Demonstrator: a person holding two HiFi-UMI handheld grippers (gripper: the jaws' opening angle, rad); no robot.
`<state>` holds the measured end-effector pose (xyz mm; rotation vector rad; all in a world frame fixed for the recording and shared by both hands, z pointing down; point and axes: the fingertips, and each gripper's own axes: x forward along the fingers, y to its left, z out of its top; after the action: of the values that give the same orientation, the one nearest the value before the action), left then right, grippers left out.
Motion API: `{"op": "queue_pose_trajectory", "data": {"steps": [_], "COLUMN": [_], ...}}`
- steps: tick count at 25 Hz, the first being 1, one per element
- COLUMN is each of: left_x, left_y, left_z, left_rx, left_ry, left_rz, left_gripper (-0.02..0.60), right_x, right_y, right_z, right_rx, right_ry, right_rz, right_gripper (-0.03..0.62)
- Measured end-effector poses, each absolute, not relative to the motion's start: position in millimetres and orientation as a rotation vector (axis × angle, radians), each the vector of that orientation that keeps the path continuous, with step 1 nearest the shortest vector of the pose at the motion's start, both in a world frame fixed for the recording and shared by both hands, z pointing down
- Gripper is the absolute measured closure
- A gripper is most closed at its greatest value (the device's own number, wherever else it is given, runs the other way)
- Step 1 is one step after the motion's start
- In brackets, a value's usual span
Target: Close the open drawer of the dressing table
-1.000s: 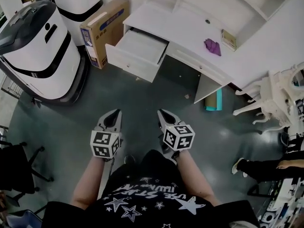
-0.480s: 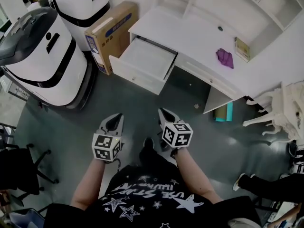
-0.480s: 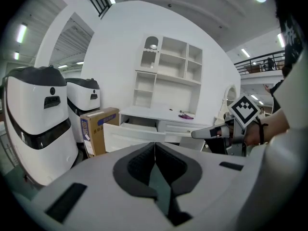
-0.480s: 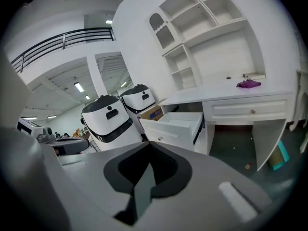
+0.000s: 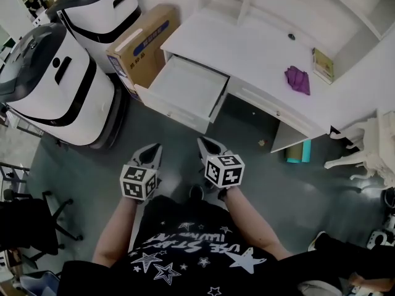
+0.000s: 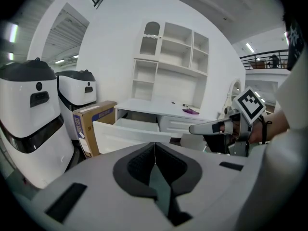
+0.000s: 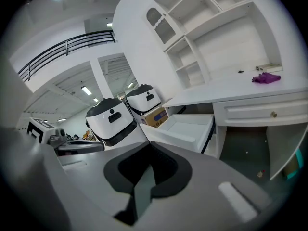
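While my left claw (image 5: 152,149) and right claw (image 5: 202,142) are both pressed together, gripping nothing, the drawer (image 5: 170,106) just ahead of them stands pulled out from the white surface (image 5: 247,51), its inside bare.

Little print can be read
The shirt (image 5: 197,251) carries white lettering among stars that seems to read "USE STAR"; the line above it is too blurred. The box (image 5: 133,57) has a blue label (image 5: 151,34) with white characters too small to read.
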<state>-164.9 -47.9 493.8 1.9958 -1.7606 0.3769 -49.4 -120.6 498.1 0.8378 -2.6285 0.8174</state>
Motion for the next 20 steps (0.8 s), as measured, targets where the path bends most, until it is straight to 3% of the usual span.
{"op": "queue_pose_trajectory", "data": {"steps": [7, 20], "left_x": [-177.1, -222.3], "left_y": [-91.4, -168.9], "left_z": [496.6, 581.0], "left_rx": [2.007, 1.971], "left_ry": [-1.748, -1.492], "left_rz": [0.421, 0.627], "left_gripper": [0.571, 0.568], "right_x": [-55.9, -98.4], "right_y": [-140.4, -172.9], "right_z": [511.6, 531.5], "right_rx": [0.835, 0.946], "right_ry": [-2.603, -2.480], "right_rz": [0.872, 0.923], "right_gripper": [0.591, 0.591]}}
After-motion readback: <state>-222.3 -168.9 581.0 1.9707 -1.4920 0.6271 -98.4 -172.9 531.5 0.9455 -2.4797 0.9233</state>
